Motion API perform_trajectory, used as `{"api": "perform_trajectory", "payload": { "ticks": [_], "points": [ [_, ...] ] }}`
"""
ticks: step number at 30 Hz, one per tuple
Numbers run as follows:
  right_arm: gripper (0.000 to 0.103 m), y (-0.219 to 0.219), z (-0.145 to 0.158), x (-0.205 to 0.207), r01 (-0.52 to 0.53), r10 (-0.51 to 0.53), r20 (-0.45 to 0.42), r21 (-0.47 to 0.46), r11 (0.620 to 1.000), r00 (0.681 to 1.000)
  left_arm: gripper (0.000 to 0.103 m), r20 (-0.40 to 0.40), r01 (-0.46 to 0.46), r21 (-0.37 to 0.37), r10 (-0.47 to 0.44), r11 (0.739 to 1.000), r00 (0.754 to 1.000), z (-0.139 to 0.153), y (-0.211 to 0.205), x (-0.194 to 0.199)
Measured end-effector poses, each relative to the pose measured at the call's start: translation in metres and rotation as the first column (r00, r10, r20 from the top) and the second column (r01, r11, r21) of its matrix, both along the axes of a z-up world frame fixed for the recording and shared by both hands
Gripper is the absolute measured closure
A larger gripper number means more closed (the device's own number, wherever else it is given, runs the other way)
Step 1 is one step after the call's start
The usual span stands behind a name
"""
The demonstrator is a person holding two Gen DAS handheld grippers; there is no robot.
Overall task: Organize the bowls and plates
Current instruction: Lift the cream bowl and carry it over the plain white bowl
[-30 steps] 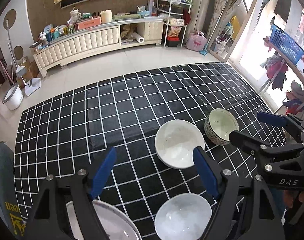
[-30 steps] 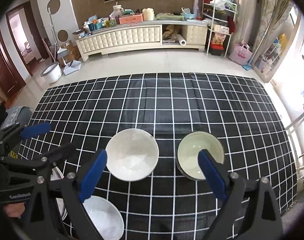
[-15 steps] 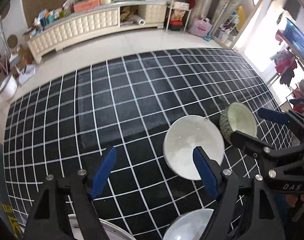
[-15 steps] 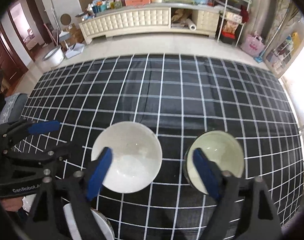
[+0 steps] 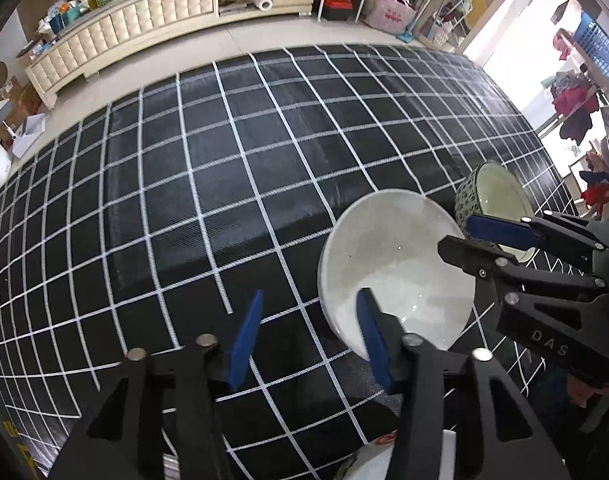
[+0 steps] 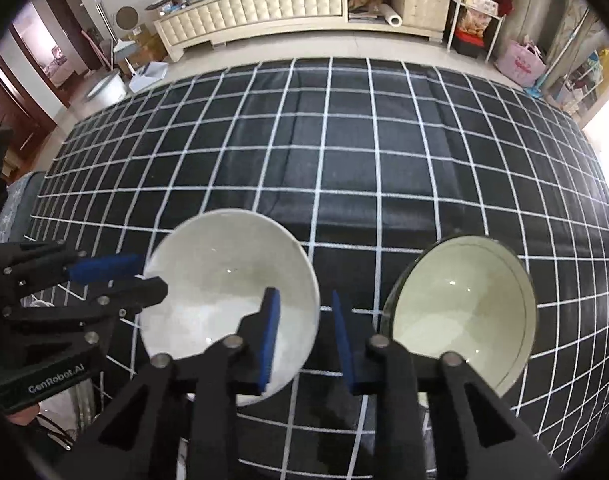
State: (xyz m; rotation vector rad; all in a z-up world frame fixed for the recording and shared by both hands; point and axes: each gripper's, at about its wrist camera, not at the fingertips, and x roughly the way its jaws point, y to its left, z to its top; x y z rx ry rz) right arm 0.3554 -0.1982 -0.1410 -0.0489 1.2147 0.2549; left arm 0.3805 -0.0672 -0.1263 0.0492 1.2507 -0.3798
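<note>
A white bowl (image 5: 396, 264) (image 6: 224, 280) sits on the black grid cloth (image 5: 224, 184), with a pale green bowl (image 6: 460, 312) with a dark patterned outside (image 5: 470, 196) just right of it. My left gripper (image 5: 308, 344) (image 6: 132, 280) straddles the white bowl's left rim, one blue finger inside and one outside. Its jaws are closing and the pads are still apart from the rim. My right gripper (image 6: 306, 340) (image 5: 456, 236) straddles the same bowl's right rim, its outer finger between the two bowls. It is closing too, with small gaps showing at the rim.
Part of another white dish (image 5: 380, 460) shows at the near edge, mostly hidden behind the left gripper. A long cream cabinet (image 6: 264, 4) stands on the floor beyond the cloth, with shelves and bags (image 6: 520, 64) to its right.
Both grippers came down and tilted toward the white bowl, which now looks much larger. Both pairs of jaws narrowed from wide apart, each now around one side of the white bowl's rim.
</note>
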Motion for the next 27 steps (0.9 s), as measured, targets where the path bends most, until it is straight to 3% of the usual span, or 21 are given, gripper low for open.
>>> {"api": "perform_trajectory", "payload": {
  "ticks": [1, 3, 6, 9, 13, 27],
  "points": [
    [0.085, -0.001, -0.003, 0.001, 0.003, -0.003, -0.006, -0.002, 1.0, 1.0, 0.074, -0.013, 0.003, -0.001, -0.003, 1.0, 1.0, -0.004, 0.0, 0.002],
    [0.092, -0.002, -0.009, 0.001, 0.014, -0.014, -0.016, -0.022, 1.0, 1.0, 0.076, -0.035, 0.006, -0.001, -0.006, 1.0, 0.999, -0.011, -0.001, 0.003],
    [0.093, -0.003, -0.011, -0.002, 0.033, -0.033, -0.006, -0.009, 0.999, 0.999, 0.08, -0.044, 0.014, -0.013, -0.014, 1.0, 0.999, -0.016, -0.003, 0.004],
    [0.093, -0.004, -0.01, -0.004, 0.057, -0.057, 0.003, -0.005, 0.998, 0.998, 0.091, -0.041, 0.034, -0.027, -0.035, 0.999, 0.999, -0.019, -0.01, 0.004],
    [0.094, -0.009, -0.008, -0.007, 0.09, -0.09, -0.005, 0.03, 0.995, 0.996, 0.092, -0.012, 0.052, 0.024, -0.052, 0.998, 0.999, -0.02, -0.024, 0.002],
    [0.095, -0.002, 0.044, -0.038, 0.086, -0.09, 0.065, 0.064, 0.994, 0.994, 0.095, 0.032, 0.015, 0.016, -0.016, 1.0, 0.999, 0.017, -0.016, -0.02]
  ]
}}
